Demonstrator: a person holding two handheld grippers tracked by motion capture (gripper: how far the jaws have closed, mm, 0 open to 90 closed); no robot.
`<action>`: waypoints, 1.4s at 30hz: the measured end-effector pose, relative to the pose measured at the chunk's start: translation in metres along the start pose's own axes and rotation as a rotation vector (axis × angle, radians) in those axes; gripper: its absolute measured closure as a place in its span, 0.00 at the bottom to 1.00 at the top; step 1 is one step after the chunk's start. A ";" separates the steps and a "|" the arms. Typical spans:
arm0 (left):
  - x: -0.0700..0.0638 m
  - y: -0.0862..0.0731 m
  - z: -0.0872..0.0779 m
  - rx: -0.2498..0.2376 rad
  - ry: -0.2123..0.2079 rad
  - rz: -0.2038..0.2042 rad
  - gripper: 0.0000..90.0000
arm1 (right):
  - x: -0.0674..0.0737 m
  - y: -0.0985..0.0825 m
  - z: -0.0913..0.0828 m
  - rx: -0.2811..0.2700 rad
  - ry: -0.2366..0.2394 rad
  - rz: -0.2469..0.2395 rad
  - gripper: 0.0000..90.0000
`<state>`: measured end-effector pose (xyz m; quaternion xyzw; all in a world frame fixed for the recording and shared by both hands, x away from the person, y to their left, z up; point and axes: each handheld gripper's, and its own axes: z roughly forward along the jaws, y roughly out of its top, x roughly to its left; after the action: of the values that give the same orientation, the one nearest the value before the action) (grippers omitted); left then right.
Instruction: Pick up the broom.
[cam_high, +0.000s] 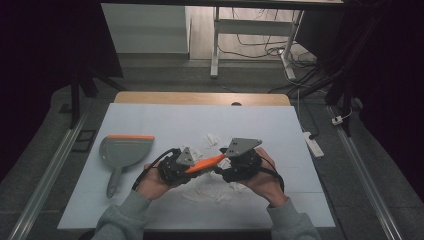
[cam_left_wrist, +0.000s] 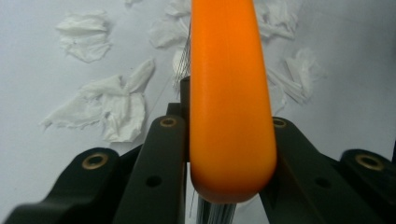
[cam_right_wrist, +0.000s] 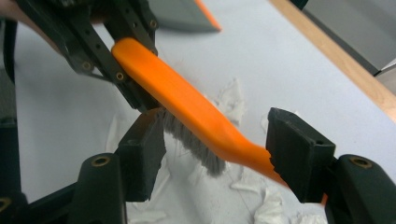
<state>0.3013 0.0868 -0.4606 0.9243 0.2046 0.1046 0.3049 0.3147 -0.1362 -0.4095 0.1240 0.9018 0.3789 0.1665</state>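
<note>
A person at a white-covered table (cam_high: 150, 120) holds an orange brush (cam_high: 206, 163) in mid-air between two hand-held tools, above a scatter of torn white paper scraps (cam_high: 212, 192). The left claw (cam_high: 181, 167) is clenched on the rounded head end of the brush; in the left gripper view its black jaws press against both sides of the orange back (cam_left_wrist: 229, 107), with grey bristles showing underneath. The right claw (cam_high: 231, 169) is released, its jaws spread wide. In the right gripper view the brush (cam_right_wrist: 196, 114) runs diagonally between them, its bristles (cam_right_wrist: 194, 142) close by one pad and its narrow handle passing just in front of the other, and whether either pad touches it cannot be told. That arrangement reads as a handover, or a change of grip, caught halfway, with one tool carrying the brush while the other lines up on the handle, probably so that the bristles can be swung down onto the litter. A grey dustpan with an orange lip (cam_high: 125, 150) lies flat on the table to the person's left, well apart from the scraps, lip turned toward the far edge and handle toward the person, seemingly parked there until there is a pile to collect
</note>
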 end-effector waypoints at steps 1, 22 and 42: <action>-0.001 0.000 0.001 0.006 -0.009 0.010 0.87 | 0.000 0.000 0.001 0.015 0.008 -0.007 0.41; -0.013 0.005 0.007 0.035 -0.101 0.123 0.87 | 0.008 -0.015 0.033 0.277 0.166 -0.156 0.68; -0.004 -0.016 -0.026 -0.210 0.089 -0.042 0.51 | -0.009 -0.018 0.015 0.178 0.150 -0.035 0.75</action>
<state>0.2844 0.1103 -0.4503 0.8771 0.2253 0.1602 0.3927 0.3273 -0.1421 -0.4306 0.0940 0.9438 0.3028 0.0935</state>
